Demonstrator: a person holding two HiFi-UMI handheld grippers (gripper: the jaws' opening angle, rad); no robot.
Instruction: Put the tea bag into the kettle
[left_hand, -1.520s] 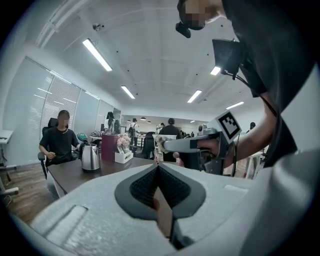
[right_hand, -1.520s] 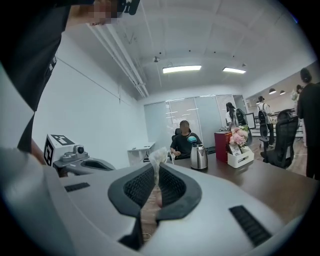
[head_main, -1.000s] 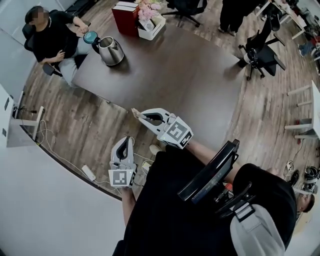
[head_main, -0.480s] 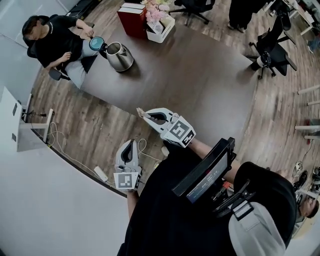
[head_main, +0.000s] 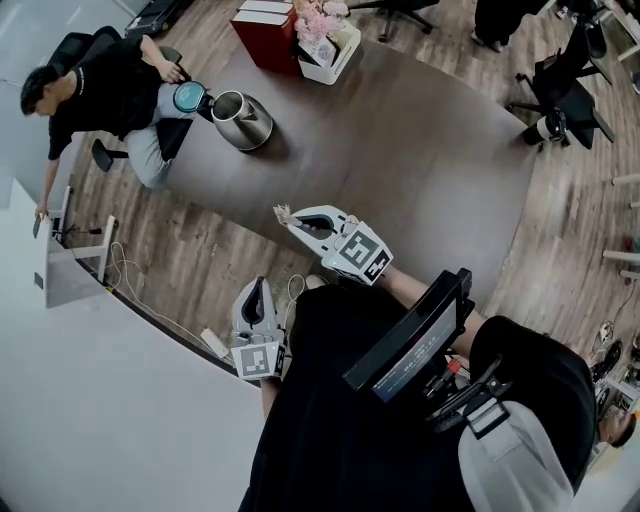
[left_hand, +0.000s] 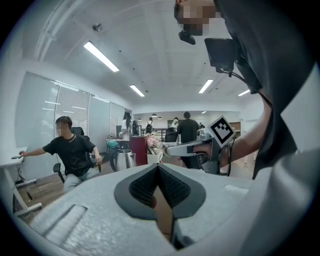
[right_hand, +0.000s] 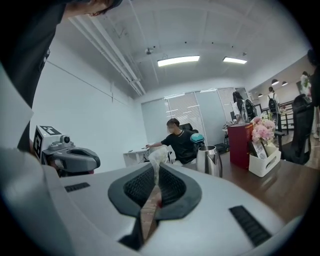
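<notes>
A steel kettle (head_main: 243, 118) with its teal lid (head_main: 187, 97) tipped open stands on the far left part of the dark table (head_main: 420, 160). My right gripper (head_main: 290, 218) hovers over the table's near edge, shut on a pale tea bag (head_main: 281, 212) that sticks out past the tips. In the right gripper view the tea bag (right_hand: 156, 156) rises between the pads (right_hand: 172, 186), with the kettle (right_hand: 209, 160) well ahead to the right. My left gripper (head_main: 257, 291) hangs low over the floor, shut and empty; its tip (left_hand: 159, 168) points toward the kettle (left_hand: 125, 159).
A person (head_main: 95, 88) sits by the table's left end, close to the kettle, reaching left. A red box (head_main: 265, 30) and a white caddy with pink flowers (head_main: 328, 40) stand at the far edge. Office chairs (head_main: 560, 105), a white desk (head_main: 65, 275) and floor cables (head_main: 130, 285) surround the table.
The seated person has leaned away to the left and stretched an arm toward the white desk. My right gripper still holds the tea bag near the table edge; the view has shifted slightly.
</notes>
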